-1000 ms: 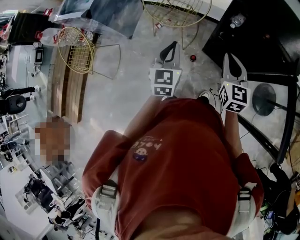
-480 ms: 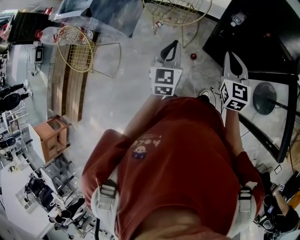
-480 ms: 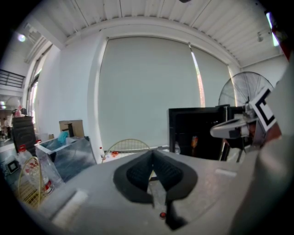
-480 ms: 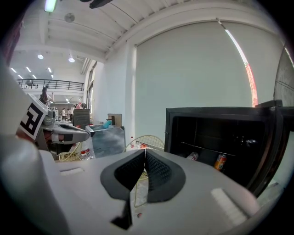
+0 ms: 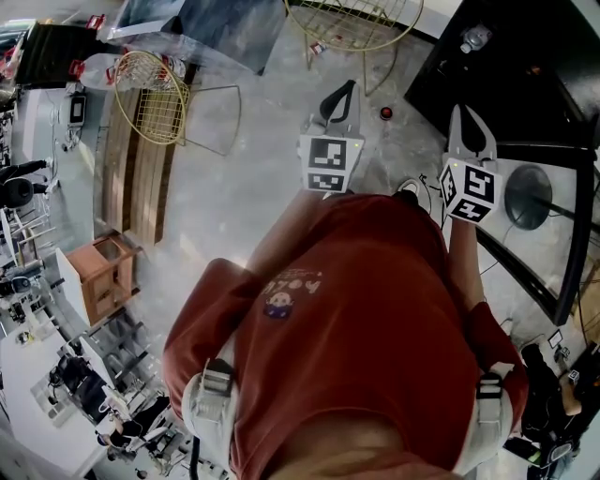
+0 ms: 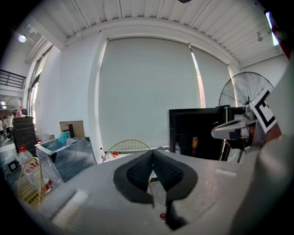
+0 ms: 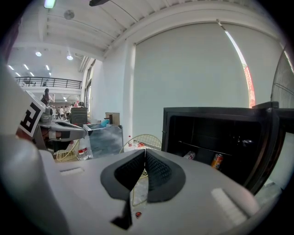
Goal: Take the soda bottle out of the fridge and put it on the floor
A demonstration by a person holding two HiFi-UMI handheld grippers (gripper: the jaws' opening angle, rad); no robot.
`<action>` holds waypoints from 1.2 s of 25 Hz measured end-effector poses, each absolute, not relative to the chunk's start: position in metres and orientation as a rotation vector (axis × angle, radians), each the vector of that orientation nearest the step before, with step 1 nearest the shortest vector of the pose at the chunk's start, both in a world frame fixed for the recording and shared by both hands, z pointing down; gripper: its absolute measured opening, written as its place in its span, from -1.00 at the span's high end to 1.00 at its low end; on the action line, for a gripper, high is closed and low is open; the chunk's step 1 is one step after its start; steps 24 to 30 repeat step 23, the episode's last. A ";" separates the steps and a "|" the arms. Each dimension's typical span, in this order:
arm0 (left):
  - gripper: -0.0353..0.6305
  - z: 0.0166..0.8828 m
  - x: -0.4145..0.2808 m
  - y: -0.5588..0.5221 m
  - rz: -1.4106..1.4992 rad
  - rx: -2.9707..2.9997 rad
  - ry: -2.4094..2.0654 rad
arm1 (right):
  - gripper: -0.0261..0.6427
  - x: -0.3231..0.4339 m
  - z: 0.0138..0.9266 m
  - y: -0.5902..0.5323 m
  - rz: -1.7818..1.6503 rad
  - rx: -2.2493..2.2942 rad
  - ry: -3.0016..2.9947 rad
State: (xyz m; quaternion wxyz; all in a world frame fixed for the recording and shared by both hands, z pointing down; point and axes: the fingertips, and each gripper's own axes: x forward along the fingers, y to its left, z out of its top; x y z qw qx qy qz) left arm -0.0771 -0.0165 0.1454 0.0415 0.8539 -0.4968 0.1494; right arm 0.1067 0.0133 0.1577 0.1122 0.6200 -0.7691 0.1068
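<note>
I take this for a big open workshop or lab hall, not a home. I see a high ribbed ceiling (image 6: 151,11), a mezzanine railing (image 7: 50,82), a bare polished floor (image 5: 234,202), and white benches (image 5: 23,375) crowded with equipment. A standing fan (image 6: 243,94), a black fridge (image 7: 216,133) and wire chairs (image 5: 155,103) stand loose on that floor.

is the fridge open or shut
Open: the right gripper view looks into the fridge, showing a shelf and a can inside.
</note>
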 end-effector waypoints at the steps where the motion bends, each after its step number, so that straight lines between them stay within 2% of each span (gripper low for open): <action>1: 0.89 0.144 -0.077 -0.016 0.455 2.616 -1.520 | 0.92 0.107 0.158 0.014 0.315 1.821 -2.254; 30: 0.89 0.137 -0.086 -0.013 0.457 2.611 -1.523 | 0.92 0.104 0.155 0.016 0.324 1.819 -2.228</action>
